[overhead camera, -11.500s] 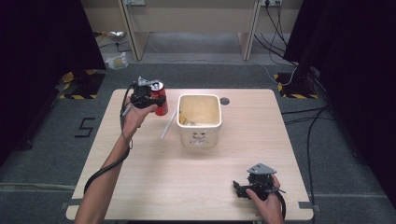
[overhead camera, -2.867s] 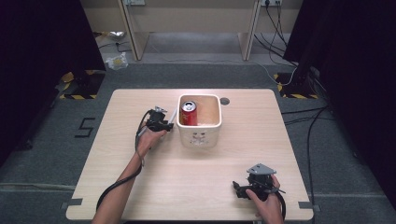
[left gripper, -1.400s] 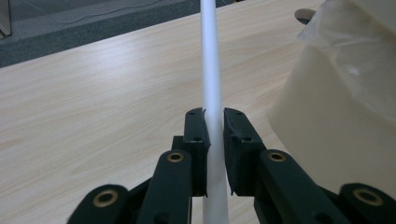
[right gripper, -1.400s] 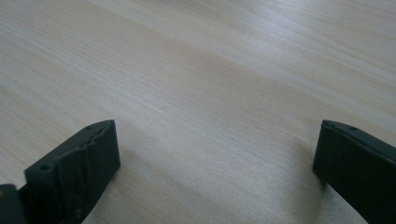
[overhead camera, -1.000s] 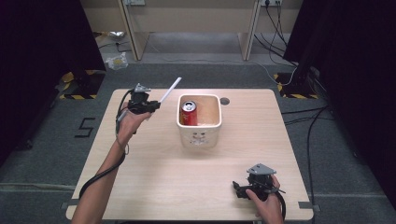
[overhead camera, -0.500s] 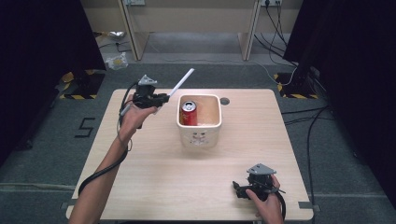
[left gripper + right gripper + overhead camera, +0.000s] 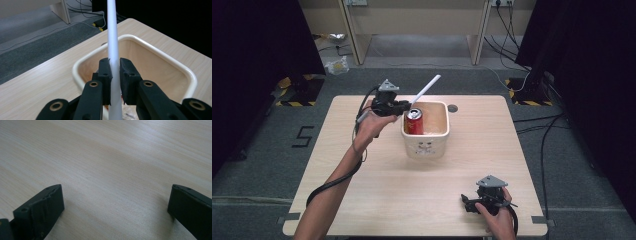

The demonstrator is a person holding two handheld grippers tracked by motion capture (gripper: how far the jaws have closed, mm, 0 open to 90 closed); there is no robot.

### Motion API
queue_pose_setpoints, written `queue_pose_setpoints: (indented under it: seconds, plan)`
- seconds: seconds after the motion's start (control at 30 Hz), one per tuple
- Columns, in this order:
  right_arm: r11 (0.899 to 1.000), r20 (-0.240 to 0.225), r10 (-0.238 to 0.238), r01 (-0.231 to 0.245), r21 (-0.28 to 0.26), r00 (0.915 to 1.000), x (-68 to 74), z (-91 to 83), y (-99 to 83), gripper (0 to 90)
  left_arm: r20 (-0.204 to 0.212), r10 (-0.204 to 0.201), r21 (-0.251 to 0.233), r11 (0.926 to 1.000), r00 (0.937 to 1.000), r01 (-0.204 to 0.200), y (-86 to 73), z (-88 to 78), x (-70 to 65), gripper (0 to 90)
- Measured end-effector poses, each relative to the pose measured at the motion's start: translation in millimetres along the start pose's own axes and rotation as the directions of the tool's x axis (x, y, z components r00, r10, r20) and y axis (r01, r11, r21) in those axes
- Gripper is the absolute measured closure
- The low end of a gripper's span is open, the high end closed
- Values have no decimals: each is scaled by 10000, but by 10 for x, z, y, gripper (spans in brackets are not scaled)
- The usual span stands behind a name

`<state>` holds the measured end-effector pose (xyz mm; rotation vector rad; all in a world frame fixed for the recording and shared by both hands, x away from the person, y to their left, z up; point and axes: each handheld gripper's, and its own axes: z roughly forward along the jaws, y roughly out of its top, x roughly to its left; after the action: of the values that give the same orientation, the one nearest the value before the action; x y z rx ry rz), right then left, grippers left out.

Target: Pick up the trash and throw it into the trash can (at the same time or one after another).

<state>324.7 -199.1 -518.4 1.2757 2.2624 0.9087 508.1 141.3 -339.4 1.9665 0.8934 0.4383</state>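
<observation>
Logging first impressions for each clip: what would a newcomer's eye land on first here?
The white straw, pinched between the left gripper's jaws and slanting up over the cream bin at the table's middle. Next, the red can standing in the bin's left part. The right gripper rests open at the table's near right edge.

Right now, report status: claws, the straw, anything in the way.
Left claw shut on white straw, raised over the tub. Right claw open, resting on table. Red can stands inside tub. Path clear.
</observation>
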Motion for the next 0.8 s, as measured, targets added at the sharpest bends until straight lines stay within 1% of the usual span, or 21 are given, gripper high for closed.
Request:
queue_pose_setpoints:
  seconds: [0.03, 0.07, 0.13, 0.27, 0.33, 0.37, 0.47, 0.8]
  plan:
    - [10000, 0, 2, -2, -2, 10000, 0, 0, 0, 7, 63, 33, 37, 10000, 10000, -33, 6, 46, -47, 793]
    - [10000, 0, 2, -2, -2, 10000, 0, 0, 0, 7, 63, 33, 37, 10000, 10000, -33, 6, 46, -47, 794]
    - [10000, -1, 3, -3, 0, 10000, 0, 0, 0, 7, 206, 126, 119, 9998, 9997, -128, 12, 117, -117, 793]
    - [10000, -18, -33, 33, -8, 10000, 0, 1, 0, 7, 288, 211, 196, 9996, 9994, -217, 23, 180, -189, 793]
    - [10000, -19, -38, 38, -6, 10000, 0, 1, 0, 7, 324, 240, 214, 9995, 9992, -247, 28, 192, -203, 793]
    - [10000, -30, -26, 26, -13, 10000, 0, 1, 0, 7, 355, 275, 222, 9994, 9990, -283, 36, 218, -234, 793]
    - [10000, -30, -27, 27, -11, 10000, 0, 0, 0, 7, 412, 354, 298, 9989, 9985, -366, 47, 259, -274, 793]
    - [10000, -36, -27, 27, 9, 10000, 2, -2, 0, 7, 572, 440, 433, 9980, 9974, -465, 69, 381, -370, 793]
